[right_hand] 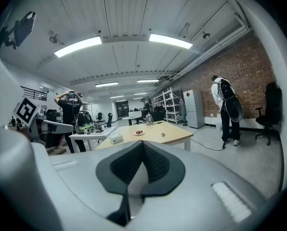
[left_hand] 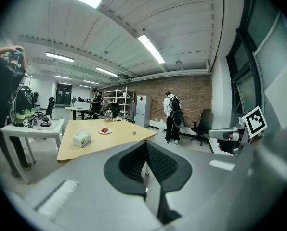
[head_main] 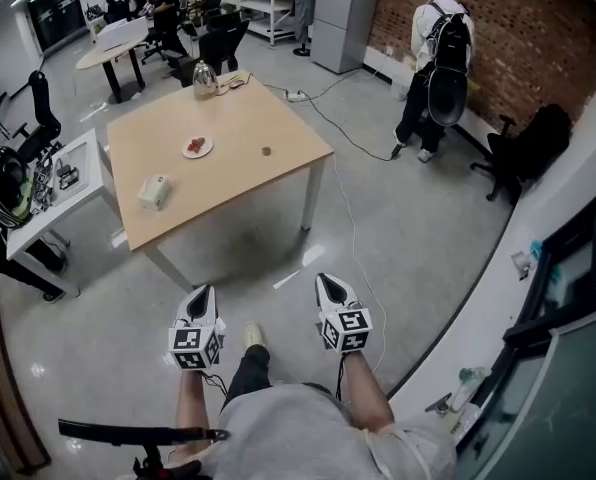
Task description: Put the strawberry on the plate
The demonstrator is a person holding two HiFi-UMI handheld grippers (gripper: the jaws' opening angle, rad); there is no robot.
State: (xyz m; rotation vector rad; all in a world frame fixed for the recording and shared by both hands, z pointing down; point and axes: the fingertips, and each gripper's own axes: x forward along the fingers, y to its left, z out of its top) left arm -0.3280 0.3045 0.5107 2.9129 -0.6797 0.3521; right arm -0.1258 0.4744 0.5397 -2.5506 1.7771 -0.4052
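A red strawberry [head_main: 195,146] lies on a small white plate [head_main: 206,151] near the middle of the light wooden table [head_main: 248,118], far ahead of me. The left gripper view shows the strawberry [left_hand: 104,130] as a small red dot, and so does the right gripper view, where the strawberry [right_hand: 139,132] rests on the plate [right_hand: 139,134]. My left gripper [head_main: 202,294] and right gripper [head_main: 328,284] hover side by side close to my body, over the floor and well short of the table. Both are shut, with nothing between their jaws.
On the table stand a tissue box [head_main: 154,190], a small brown object [head_main: 266,152] and a kettle [head_main: 205,78]. A white side table [head_main: 78,183] with clutter sits to the left. A person with a backpack [head_main: 440,48] stands by the brick wall. Cables [head_main: 348,138] run across the floor.
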